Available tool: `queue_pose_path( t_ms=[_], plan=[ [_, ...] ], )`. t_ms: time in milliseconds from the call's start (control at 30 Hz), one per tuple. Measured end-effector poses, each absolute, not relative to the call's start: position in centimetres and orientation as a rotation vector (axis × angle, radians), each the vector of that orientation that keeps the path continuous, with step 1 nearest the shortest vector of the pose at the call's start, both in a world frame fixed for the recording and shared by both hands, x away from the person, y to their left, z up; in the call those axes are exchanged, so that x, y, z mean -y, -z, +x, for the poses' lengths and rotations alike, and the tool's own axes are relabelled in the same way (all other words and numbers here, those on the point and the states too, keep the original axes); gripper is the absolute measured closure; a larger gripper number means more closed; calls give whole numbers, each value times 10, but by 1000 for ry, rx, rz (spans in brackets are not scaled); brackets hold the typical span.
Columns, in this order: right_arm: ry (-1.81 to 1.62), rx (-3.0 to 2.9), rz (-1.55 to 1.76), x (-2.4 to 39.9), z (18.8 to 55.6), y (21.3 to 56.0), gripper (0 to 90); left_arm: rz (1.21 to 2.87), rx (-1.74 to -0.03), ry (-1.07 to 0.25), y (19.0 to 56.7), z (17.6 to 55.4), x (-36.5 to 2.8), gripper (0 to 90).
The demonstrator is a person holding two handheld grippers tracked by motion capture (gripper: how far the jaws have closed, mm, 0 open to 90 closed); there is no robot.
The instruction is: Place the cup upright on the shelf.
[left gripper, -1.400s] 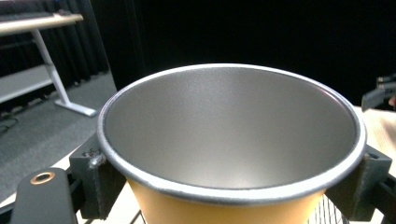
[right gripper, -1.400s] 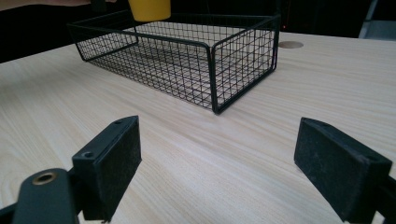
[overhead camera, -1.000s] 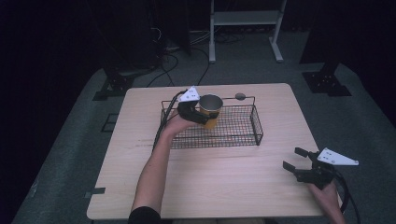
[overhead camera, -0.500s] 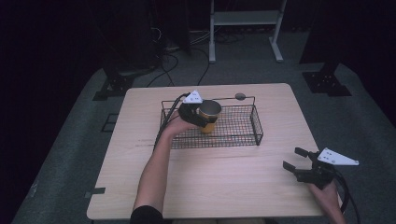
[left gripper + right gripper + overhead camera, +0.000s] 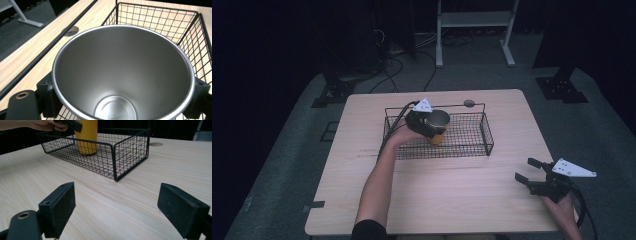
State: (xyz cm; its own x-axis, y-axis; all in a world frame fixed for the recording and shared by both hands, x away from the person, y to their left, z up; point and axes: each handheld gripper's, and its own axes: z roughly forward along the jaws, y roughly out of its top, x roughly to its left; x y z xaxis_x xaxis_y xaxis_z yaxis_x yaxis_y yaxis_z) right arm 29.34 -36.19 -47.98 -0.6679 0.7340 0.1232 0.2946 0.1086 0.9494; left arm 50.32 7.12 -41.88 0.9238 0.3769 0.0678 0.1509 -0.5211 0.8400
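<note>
cup point(image 5: 438, 126) is clamped in left hand-held gripper point(image 5: 424, 121), lowered inside wire basket point(image 5: 485, 131); release remains. right hand-held gripper point(image 5: 529, 170) is spread, idle on desk point(image 5: 447, 187).

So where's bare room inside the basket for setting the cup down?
The wire basket floor is bare right of the yellow cup, up to its right wall. The left end is crowded by the left gripper and hand.

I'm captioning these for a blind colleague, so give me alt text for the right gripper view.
The right gripper hangs with its black jaws wide apart just above a light wooden table. Beyond it stands a black wire basket with a yellow cup inside, gripped near its top by the left gripper.
</note>
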Motion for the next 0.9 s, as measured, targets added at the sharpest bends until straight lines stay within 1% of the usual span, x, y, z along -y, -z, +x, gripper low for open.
queue_pose_path(
  t_ms=[67,267,700,900],
  plan=[
    [-1578,-2016,1002,362,293,480,137,2123,-385,-274,421,503,-71,130],
    [-1577,-2016,1003,361,293,480,137,2134,-368,-263,422,502,-70,129],
    [-1575,-2019,1002,361,293,480,137,2123,-374,-294,419,501,-72,88],
    [-1576,-2019,1000,361,293,480,137,2109,-380,-308,418,501,-71,47]
  ],
)
